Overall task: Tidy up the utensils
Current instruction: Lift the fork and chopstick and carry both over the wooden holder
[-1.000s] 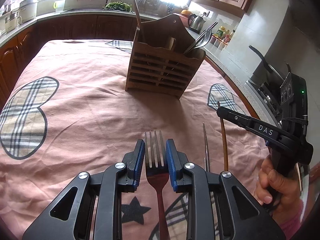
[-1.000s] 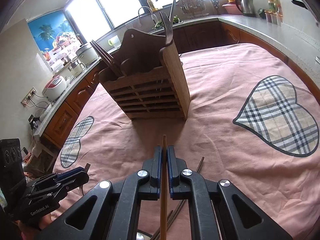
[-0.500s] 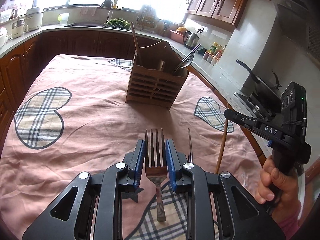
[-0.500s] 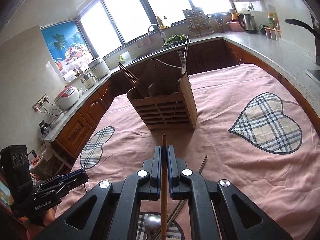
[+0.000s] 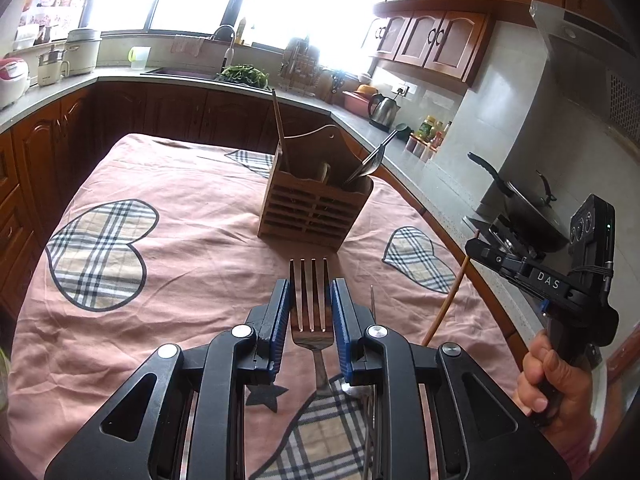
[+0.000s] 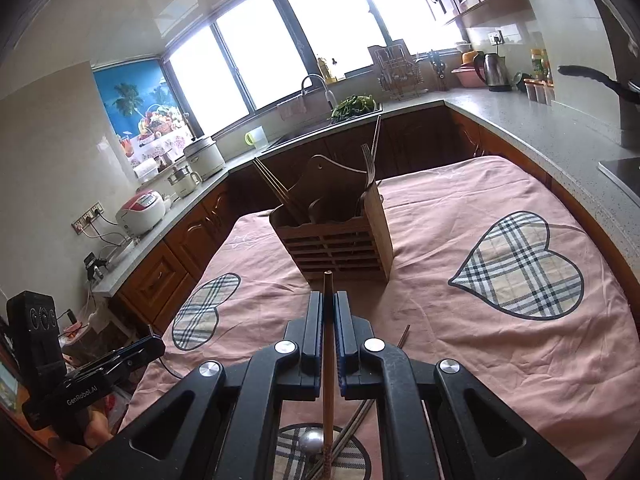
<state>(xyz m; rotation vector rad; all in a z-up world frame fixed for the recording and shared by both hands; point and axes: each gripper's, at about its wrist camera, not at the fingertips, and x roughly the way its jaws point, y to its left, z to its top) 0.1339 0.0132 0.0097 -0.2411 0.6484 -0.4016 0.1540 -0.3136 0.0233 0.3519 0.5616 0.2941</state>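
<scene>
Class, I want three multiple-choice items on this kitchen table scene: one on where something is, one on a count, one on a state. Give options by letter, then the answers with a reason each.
1. Where does the wooden utensil holder stand?
A. on the pink tablecloth
B. on the counter by the kettle
C. in the sink

2. How many tines has the fork in the left claw?
A. two
B. three
C. four

3. What is the state of the right claw?
A. wide open, holding nothing
B. shut on a wooden chopstick
C. shut on a spoon

Answers: 1 A, the holder's base rests on the cloth mid-table. 2 C, four tines show between the blue pads. 3 B, the pads press the thin stick from both sides.
</scene>
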